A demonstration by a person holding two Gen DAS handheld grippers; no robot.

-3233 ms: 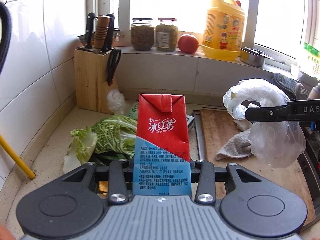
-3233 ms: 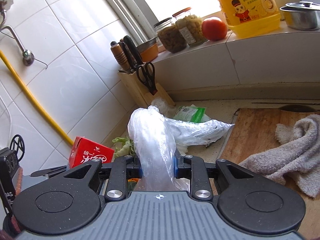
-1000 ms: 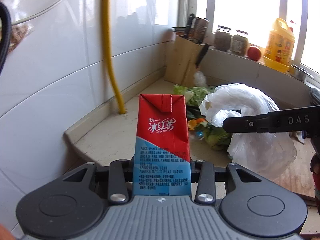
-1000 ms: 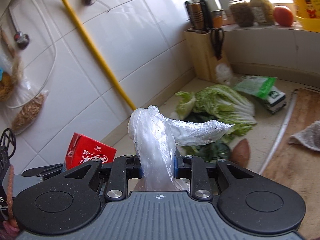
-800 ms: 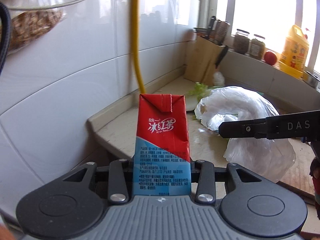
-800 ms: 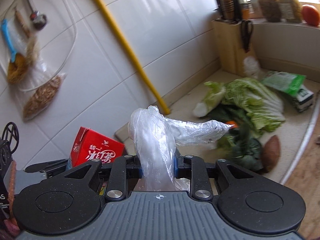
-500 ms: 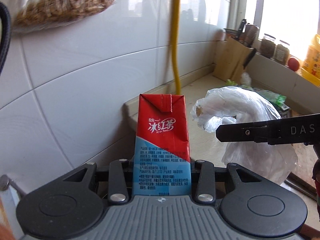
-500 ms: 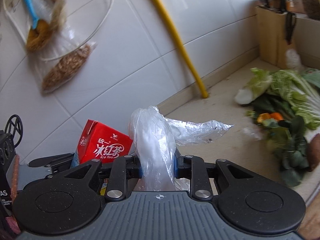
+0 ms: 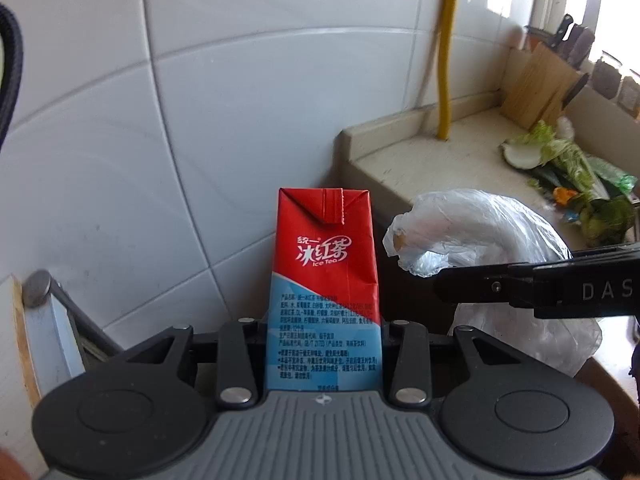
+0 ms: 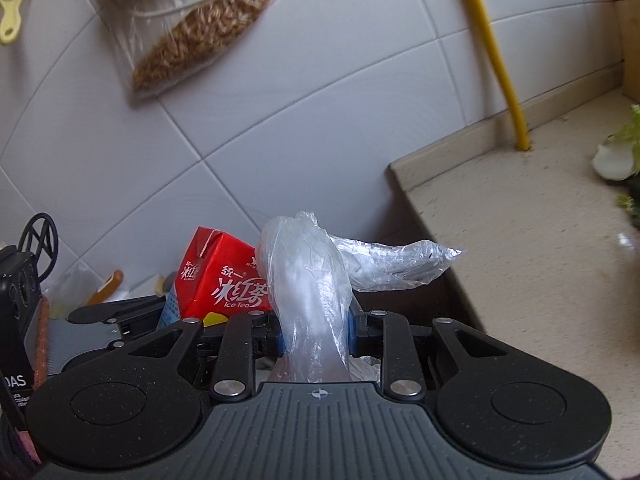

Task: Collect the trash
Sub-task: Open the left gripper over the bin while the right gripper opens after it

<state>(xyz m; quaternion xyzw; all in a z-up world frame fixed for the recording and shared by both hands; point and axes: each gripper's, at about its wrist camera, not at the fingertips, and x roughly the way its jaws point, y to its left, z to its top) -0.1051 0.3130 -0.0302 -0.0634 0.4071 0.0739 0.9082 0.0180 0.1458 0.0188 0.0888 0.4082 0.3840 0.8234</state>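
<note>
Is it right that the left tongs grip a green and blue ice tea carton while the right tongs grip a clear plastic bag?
Not quite: the ice tea carton in the left tongs is red and blue, as the left wrist view shows. The right tongs do grip the clear plastic bag.

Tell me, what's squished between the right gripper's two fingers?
A crumpled clear plastic bag, pinched in the right gripper. The right wrist view shows it best.

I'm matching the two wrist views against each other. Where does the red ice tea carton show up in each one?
Left wrist: carton at centre, upright between the left gripper's jaws.
Right wrist: carton low at left, tilted, beside the plastic bag.
Shared landmark: yellow pipe on the tiled wall.
</note>
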